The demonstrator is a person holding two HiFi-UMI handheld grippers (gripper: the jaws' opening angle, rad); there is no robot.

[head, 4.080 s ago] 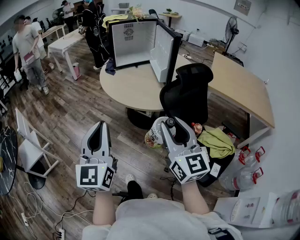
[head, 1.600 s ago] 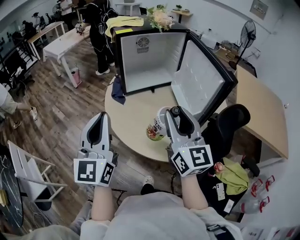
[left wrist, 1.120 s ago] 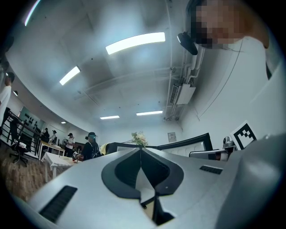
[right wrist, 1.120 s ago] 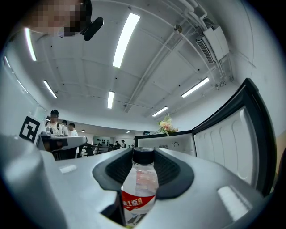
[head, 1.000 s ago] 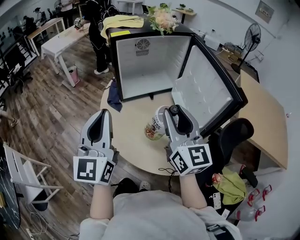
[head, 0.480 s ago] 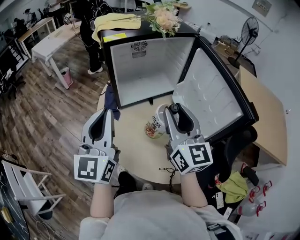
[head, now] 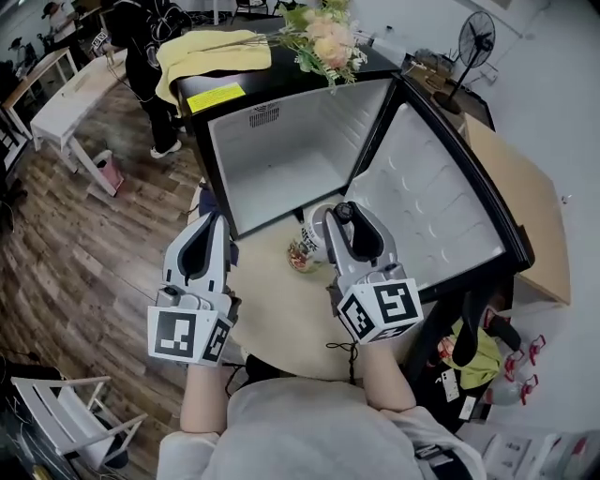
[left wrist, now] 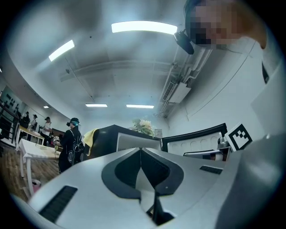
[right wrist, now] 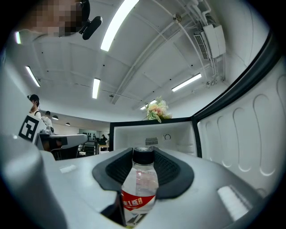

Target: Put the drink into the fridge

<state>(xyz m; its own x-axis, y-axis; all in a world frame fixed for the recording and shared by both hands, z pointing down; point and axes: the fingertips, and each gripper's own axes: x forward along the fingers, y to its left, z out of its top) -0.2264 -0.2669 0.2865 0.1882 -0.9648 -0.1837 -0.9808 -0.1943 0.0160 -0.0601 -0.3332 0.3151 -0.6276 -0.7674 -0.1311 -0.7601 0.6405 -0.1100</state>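
The drink is a clear plastic bottle (head: 307,246) with a red label and black cap (right wrist: 143,154). My right gripper (head: 330,219) is shut on it, holding it above the round wooden table (head: 281,305), just in front of the fridge. The black mini fridge (head: 281,164) stands on the table with its door (head: 441,216) swung open to the right. Its white inside (right wrist: 154,134) shows nothing stored. In the right gripper view the bottle's cap points toward that opening. My left gripper (head: 208,225) is shut with nothing in it, left of the bottle; its jaws meet (left wrist: 140,152).
Flowers (head: 323,33) and a yellow cloth (head: 202,47) lie on the fridge top. A person in black (head: 150,28) stands behind it beside a white table (head: 56,94). A wooden desk (head: 520,206) and a fan (head: 473,37) are at the right.
Both grippers and the bottle have come closer to the fridge, from beside a chair to over the table before the open compartment. The grip on the bottle is unchanged.
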